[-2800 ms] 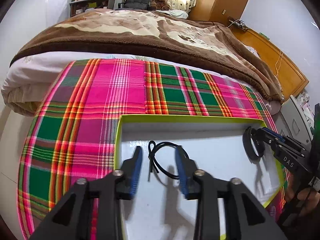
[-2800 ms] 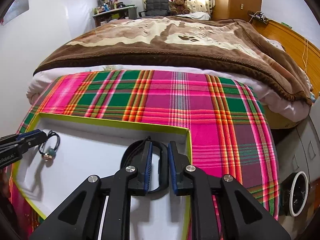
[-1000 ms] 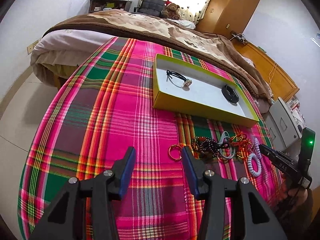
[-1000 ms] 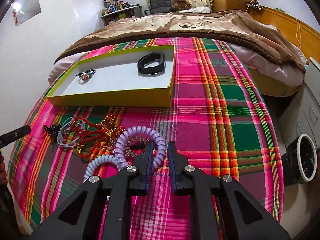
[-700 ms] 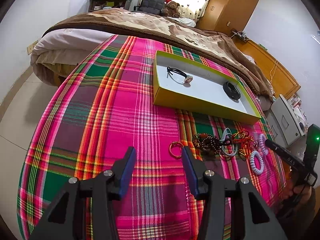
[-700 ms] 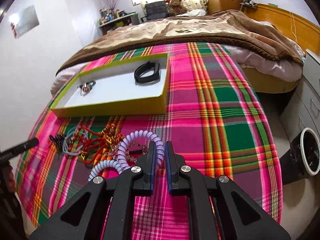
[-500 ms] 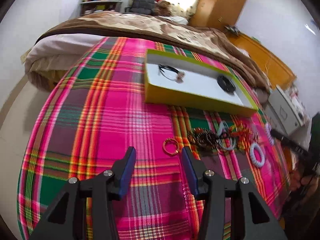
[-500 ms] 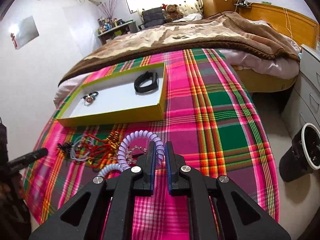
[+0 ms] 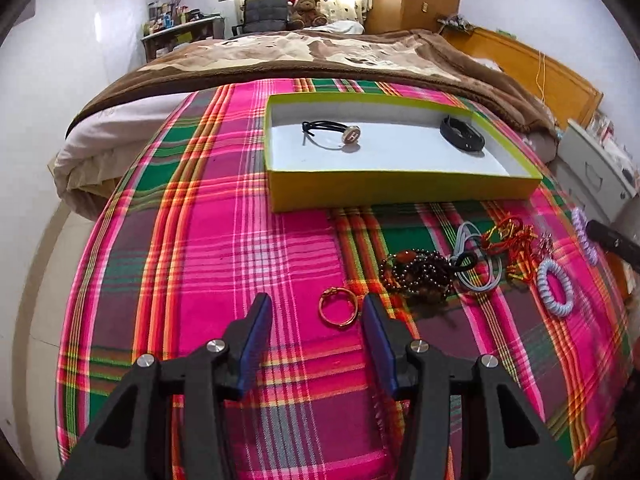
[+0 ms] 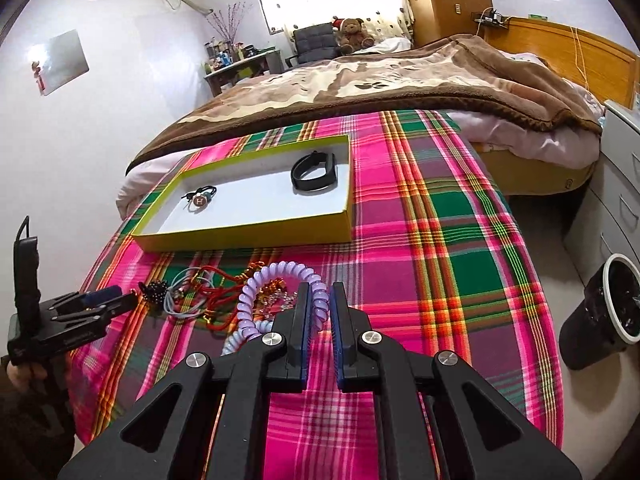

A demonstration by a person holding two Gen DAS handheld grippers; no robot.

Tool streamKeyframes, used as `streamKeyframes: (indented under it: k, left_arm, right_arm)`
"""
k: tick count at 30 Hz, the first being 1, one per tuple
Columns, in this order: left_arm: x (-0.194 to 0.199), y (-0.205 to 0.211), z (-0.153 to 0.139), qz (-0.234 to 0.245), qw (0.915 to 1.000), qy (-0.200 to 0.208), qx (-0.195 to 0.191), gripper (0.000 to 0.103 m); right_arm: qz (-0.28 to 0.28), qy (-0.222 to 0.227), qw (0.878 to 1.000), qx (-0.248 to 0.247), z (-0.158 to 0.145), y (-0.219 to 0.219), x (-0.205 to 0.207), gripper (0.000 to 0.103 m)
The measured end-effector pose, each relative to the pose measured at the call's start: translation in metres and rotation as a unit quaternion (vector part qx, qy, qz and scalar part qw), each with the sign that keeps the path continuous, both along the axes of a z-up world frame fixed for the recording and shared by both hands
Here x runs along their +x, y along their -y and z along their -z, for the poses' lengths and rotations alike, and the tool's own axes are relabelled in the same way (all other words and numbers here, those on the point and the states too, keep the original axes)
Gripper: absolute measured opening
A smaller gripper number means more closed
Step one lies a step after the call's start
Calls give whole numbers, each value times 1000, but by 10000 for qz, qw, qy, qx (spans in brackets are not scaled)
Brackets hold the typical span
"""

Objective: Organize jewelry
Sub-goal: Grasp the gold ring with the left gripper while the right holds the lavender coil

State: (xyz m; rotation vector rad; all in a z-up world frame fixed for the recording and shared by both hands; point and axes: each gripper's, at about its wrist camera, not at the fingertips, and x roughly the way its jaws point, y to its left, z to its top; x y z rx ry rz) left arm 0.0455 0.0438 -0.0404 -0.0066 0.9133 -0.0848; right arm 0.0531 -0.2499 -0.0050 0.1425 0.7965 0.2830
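Right gripper (image 10: 319,305) — clamped on purple coil tie (image 10: 280,276)

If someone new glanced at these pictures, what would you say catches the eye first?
Probably the bright pink-and-green plaid cloth covering the bed's foot, with the shallow yellow-green box on it. Next, the tangle of beads and cords in front of the box, and the right gripper shut on a lilac spiral hair tie.

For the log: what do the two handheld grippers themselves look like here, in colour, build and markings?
Both match: the left gripper and right gripper have matte black angular linkage arms with triangular cut-outs, round silver pivot bolts, and flat fingers faced with blue ribbed pads. Seen from the right wrist view, the left unit has a tall black handle. No cables or sleeves are visible.
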Motion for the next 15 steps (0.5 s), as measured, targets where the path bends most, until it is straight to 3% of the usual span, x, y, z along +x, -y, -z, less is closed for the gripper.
streamKeyframes:
  k: [6, 13, 15]
  left_arm:
    - [-1, 5, -1, 89, 9999, 26, 109, 48]
    - [-3, 9, -3, 199, 9998, 57, 81, 24]
    - [-3, 7, -3, 204, 9998, 60, 26, 22]
  right_arm:
    - [-52, 46, 10000, -8, -3, -4, -1, 9]
    - [-81, 32, 10000, -19, -3, -10, -3, 9]
    - [-93, 39, 9999, -18, -4, -10, -3, 9]
